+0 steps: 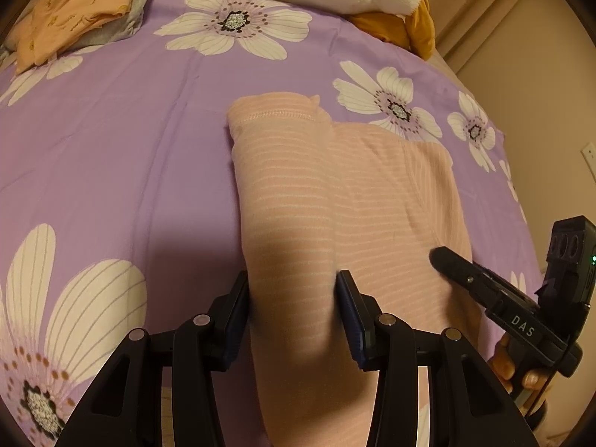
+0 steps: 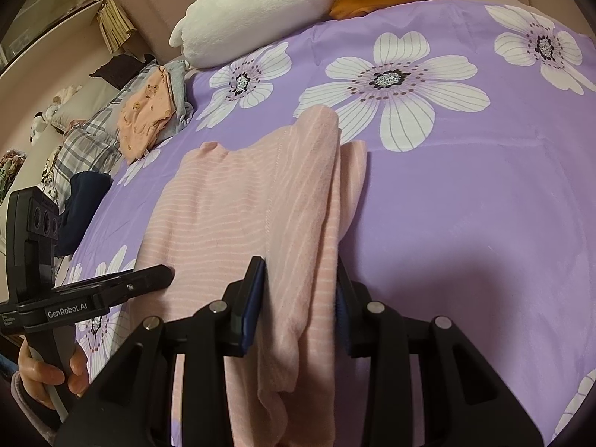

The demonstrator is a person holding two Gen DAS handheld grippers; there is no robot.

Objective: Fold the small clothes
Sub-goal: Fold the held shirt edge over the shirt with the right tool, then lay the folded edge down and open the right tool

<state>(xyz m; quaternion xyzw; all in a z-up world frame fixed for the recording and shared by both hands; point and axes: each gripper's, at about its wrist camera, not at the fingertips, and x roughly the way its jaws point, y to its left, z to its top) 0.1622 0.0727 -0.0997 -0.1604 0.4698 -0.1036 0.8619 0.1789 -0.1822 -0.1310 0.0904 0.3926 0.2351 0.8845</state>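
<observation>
A pink striped garment (image 1: 335,193) lies partly folded on the purple flowered bedspread (image 1: 111,141). My left gripper (image 1: 294,309) is open, its jaws standing either side of the garment's near left part. My right gripper (image 2: 301,298) is open too, with a raised fold of the same garment (image 2: 231,205) between its jaws. The right gripper also shows at the right of the left wrist view (image 1: 465,275), over the garment's right edge. The left gripper shows at the left of the right wrist view (image 2: 156,273).
A stack of folded clothes with an orange printed piece (image 1: 78,11) on top sits at the far left; it also shows in the right wrist view (image 2: 147,115). A white plush toy (image 2: 260,3) with orange parts lies at the far edge. A plaid cloth (image 2: 89,130) lies beyond the bedspread's left side.
</observation>
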